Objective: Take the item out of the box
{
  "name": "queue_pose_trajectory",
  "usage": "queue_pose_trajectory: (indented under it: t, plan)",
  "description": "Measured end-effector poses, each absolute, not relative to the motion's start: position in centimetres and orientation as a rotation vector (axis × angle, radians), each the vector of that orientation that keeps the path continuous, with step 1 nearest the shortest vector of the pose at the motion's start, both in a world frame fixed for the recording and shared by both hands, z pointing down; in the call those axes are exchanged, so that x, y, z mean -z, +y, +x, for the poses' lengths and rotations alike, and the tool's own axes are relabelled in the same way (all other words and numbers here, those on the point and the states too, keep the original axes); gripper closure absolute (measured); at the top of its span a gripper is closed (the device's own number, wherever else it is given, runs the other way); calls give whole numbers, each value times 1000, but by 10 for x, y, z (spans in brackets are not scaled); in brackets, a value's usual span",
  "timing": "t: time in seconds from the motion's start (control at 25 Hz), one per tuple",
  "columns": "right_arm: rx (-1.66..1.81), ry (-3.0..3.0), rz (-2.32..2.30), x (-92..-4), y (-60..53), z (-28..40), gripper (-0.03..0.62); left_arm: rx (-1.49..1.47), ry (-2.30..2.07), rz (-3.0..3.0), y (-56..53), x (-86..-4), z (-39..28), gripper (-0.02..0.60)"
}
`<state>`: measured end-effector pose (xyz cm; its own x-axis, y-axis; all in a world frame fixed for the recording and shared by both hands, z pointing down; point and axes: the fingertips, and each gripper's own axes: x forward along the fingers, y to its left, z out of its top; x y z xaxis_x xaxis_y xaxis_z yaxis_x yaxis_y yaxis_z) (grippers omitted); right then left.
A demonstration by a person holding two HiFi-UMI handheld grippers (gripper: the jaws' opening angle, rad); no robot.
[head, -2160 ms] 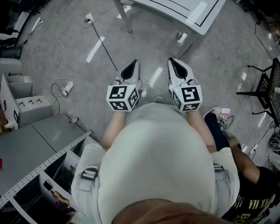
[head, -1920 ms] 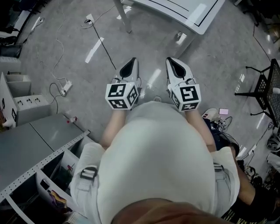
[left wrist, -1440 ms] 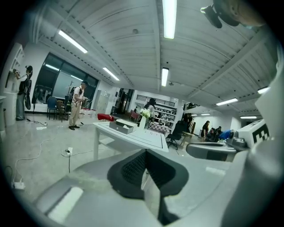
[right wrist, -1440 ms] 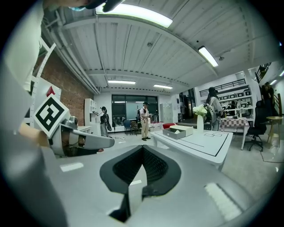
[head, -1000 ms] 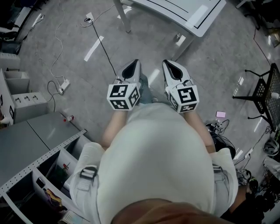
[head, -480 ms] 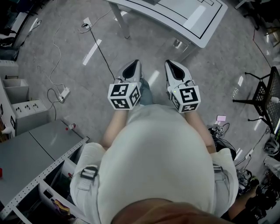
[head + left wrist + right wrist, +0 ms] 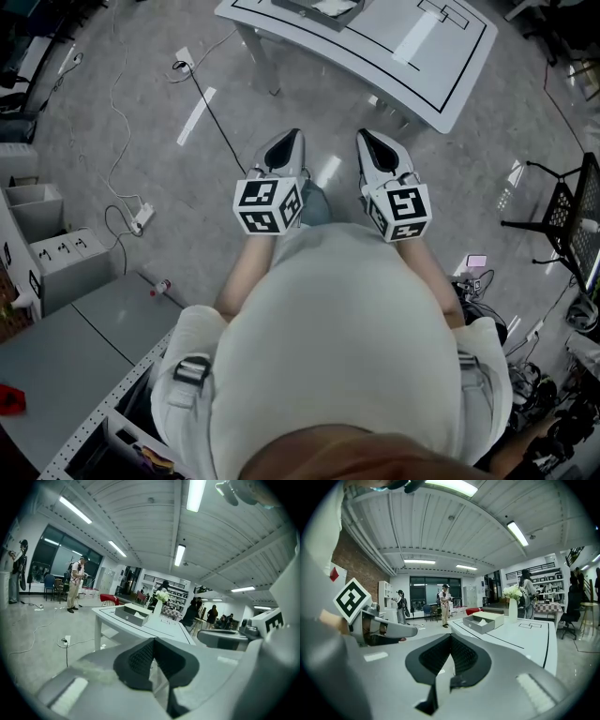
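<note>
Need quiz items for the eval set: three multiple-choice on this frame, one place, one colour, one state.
1. The grey box sits: A) on the white table; B) under it; C) hanging off its edge.
2. The flowers in the vase are: A) red; B) white; C) blue.
3. The fingers of the left gripper and right gripper are: A) wide open; B) shut on the box; C) shut, nothing between them.
Key: 1 A, both gripper views show it on the tabletop. 2 B, the blooms look white in the right gripper view. 3 C, each gripper view shows its fingers touching, empty.
</note>
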<state>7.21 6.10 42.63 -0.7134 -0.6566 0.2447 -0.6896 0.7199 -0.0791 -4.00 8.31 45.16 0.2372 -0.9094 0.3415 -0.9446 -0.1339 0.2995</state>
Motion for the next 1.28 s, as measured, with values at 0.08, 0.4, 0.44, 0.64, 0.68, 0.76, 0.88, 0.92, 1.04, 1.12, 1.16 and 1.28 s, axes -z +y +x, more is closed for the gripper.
queue_pose_trajectory:
  t: [0.08, 0.4, 0.44, 0.64, 0.68, 0.76, 0.88, 0.92, 1.04, 1.12, 1.16, 1.28]
  plan:
    - [-245, -2720, 1087, -424, 47, 63, 594, -106, -1686, 2069, 69, -450, -50, 581]
    - [-240, -2712, 1105, -416, -7, 28, 594, -114, -1658, 2085, 11, -444, -87, 581]
    - [-239, -2713, 1106, -415, -13, 23, 593, -115, -1655, 2089, 4, -443, -91, 581]
    - [-231, -2712, 1119, -409, -42, 1, 594, -118, -1630, 2111, -26, -440, -109, 581]
    - [-228, -2712, 1124, -408, -47, -4, 594, -117, -1624, 2117, -32, -439, -113, 581]
    - [-223, -2709, 1138, -407, -58, -12, 594, -117, -1610, 2132, -44, -439, -120, 581]
    - [-218, -2699, 1161, -409, -74, -22, 594, -124, -1587, 2156, -61, -439, -128, 581]
    - [-217, -2696, 1167, -409, -78, -26, 594, -126, -1580, 2162, -66, -440, -130, 581]
    - [-217, -2686, 1183, -411, -92, -35, 594, -127, -1563, 2170, -82, -442, -139, 581]
    - [-215, -2677, 1196, -413, -101, -39, 593, -125, -1554, 2175, -92, -443, -145, 581]
    - [-213, -2674, 1202, -414, -105, -42, 594, -124, -1549, 2179, -97, -444, -147, 581]
    - [-215, -2665, 1219, -416, -115, -47, 594, -124, -1529, 2188, -108, -446, -152, 581]
